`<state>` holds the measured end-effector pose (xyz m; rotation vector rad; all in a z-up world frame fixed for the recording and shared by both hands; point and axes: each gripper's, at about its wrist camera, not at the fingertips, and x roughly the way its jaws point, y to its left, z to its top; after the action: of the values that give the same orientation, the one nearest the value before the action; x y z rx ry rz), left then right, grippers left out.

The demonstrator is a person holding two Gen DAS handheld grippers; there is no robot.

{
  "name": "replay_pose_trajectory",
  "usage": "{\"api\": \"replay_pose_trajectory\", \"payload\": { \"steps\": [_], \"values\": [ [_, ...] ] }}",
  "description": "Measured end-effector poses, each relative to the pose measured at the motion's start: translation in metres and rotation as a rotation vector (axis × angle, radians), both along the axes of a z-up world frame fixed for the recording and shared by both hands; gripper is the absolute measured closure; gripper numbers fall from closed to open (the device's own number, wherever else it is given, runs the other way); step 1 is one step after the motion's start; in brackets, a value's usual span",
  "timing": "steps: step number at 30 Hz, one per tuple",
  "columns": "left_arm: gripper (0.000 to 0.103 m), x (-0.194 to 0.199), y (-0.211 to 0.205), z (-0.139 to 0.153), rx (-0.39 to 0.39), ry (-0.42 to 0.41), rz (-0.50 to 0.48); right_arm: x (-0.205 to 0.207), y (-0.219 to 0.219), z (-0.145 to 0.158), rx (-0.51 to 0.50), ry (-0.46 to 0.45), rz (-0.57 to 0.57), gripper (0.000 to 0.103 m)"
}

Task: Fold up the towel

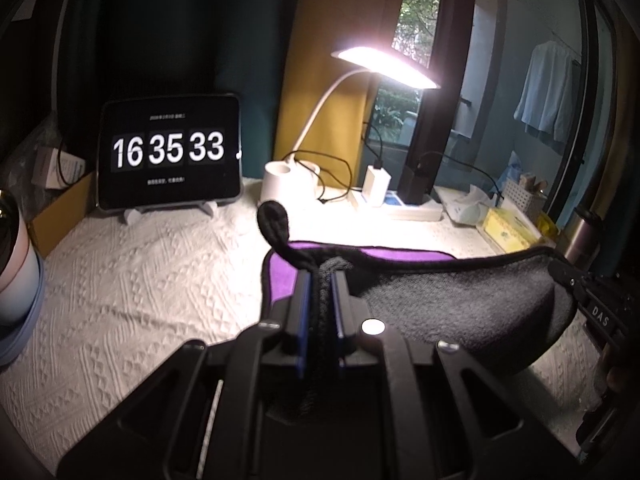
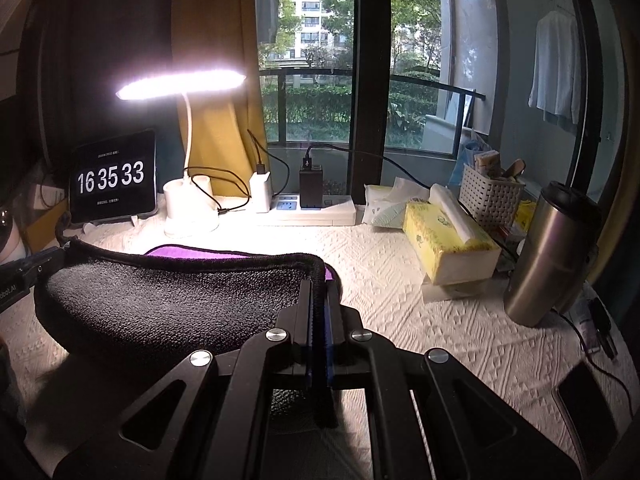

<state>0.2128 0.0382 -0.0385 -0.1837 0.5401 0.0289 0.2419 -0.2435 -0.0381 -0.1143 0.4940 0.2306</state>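
Observation:
The towel is dark grey on one face and purple on the other, with a black hem. It hangs in a sag between both grippers above the white textured tablecloth. My left gripper is shut on its left corner, where a black hanging loop sticks up. My right gripper is shut on the right corner of the towel. Its purple face shows behind the lifted edge. Each gripper shows at the edge of the other's view.
At the back stand a tablet clock, a lit desk lamp, a power strip with chargers, a yellow tissue box, a white basket and a steel flask. A phone lies right. A pink and blue cup stands left.

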Motion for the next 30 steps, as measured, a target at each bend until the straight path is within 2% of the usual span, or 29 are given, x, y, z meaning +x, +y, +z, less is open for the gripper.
{"api": "replay_pose_trajectory", "payload": {
  "steps": [30],
  "values": [
    [0.092,0.062,0.007,-0.003,0.04,-0.049,0.002,0.064,0.017,0.003,-0.025,-0.028,0.008,0.099]
  ]
}}
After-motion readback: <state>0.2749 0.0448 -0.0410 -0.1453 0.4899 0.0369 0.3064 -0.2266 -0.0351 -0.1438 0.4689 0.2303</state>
